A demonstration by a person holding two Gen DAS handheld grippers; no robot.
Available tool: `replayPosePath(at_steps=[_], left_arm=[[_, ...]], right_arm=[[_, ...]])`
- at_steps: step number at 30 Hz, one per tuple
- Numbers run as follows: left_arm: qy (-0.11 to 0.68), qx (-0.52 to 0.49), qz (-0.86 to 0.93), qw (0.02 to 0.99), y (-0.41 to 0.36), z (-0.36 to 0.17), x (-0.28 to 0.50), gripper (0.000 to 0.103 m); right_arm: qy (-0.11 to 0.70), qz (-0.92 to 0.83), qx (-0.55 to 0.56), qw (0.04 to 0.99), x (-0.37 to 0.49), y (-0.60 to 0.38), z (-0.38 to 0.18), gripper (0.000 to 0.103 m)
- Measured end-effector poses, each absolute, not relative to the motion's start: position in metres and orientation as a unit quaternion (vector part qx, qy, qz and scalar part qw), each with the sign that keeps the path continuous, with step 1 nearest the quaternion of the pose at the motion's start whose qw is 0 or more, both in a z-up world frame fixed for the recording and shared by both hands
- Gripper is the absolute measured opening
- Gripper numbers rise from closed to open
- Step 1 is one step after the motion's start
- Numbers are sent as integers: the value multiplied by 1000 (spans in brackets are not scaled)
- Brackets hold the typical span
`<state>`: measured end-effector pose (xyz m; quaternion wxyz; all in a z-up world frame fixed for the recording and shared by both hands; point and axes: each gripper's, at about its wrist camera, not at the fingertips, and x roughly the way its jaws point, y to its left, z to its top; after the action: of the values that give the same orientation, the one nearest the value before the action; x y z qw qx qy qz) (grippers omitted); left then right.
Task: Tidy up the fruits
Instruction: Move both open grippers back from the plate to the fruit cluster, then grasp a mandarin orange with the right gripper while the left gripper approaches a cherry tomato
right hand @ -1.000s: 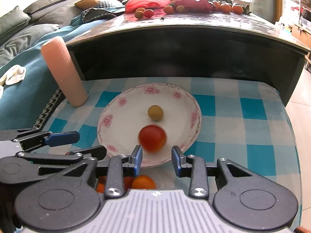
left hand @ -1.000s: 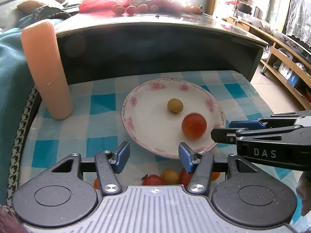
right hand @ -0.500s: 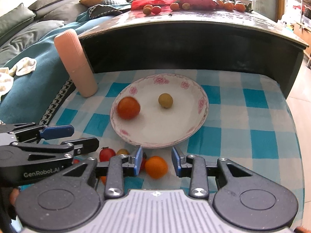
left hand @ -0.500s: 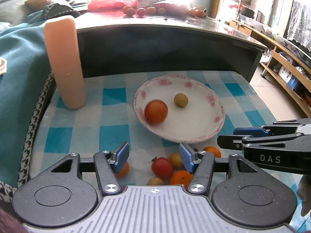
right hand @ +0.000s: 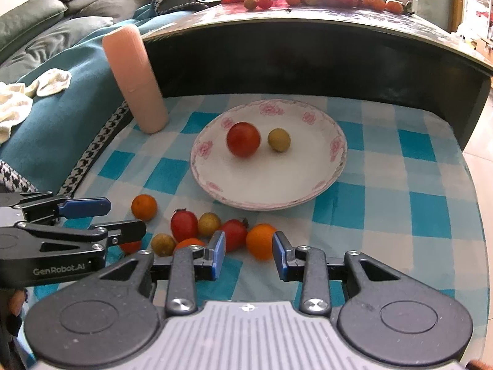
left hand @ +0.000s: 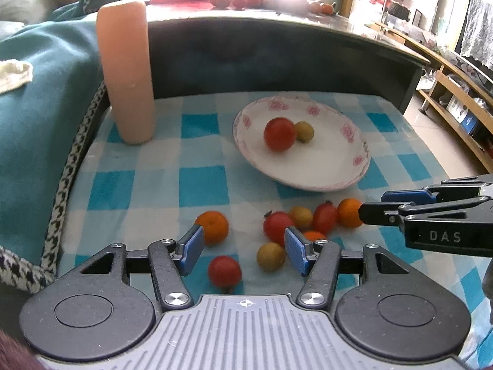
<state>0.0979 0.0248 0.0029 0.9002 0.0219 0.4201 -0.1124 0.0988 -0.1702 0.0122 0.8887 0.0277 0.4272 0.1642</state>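
**Two fruits on the plate, the rest loose on the cloth**

The white round plate with pink flowers on its rim stands on the blue and white checked cloth. On it lie a red tomato and, just beside it, a small yellow-green round fruit.

In front of the plate, on the cloth, the other fruits lie in a loose group: an orange mandarin, two red tomatoes with stems, small yellowish fruits and, a little apart to the left, another mandarin.

The right gripper is released and holds nothing; its blue pads stand apart just in front of the orange mandarin. The left gripper is also wide apart and empty, low over the cloth, with a red tomato and a yellowish fruit between its fingers but not touched.

A tall peach-coloured cylinder stands upright at the back left corner of the cloth. Behind, a dark counter carries more small fruits and a red bag.
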Motion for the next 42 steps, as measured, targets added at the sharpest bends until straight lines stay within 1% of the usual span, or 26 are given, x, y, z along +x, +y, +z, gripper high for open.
replayPosePath(at_steps=[17,27,36,40,42], left_arm=[[439,31,-112,891,42,-9,84,66],[444,39,-115,888,50,-14,82,68],[450,50,-119,884,48,-22,86,69],[452,53,-121,882,44,-26,90,68],[450,52,-124,883,42,-27,91,66]], right_arm=[[446,211,9,870,82,-135,0,48],[461,218,-6,860,92,-115,-16,49],[457,209,-12,864,100,-108,-21,50],[458,211,-14,864,98,-110,-20,49],[459,206,-12,864,98,-114,-20,49]])
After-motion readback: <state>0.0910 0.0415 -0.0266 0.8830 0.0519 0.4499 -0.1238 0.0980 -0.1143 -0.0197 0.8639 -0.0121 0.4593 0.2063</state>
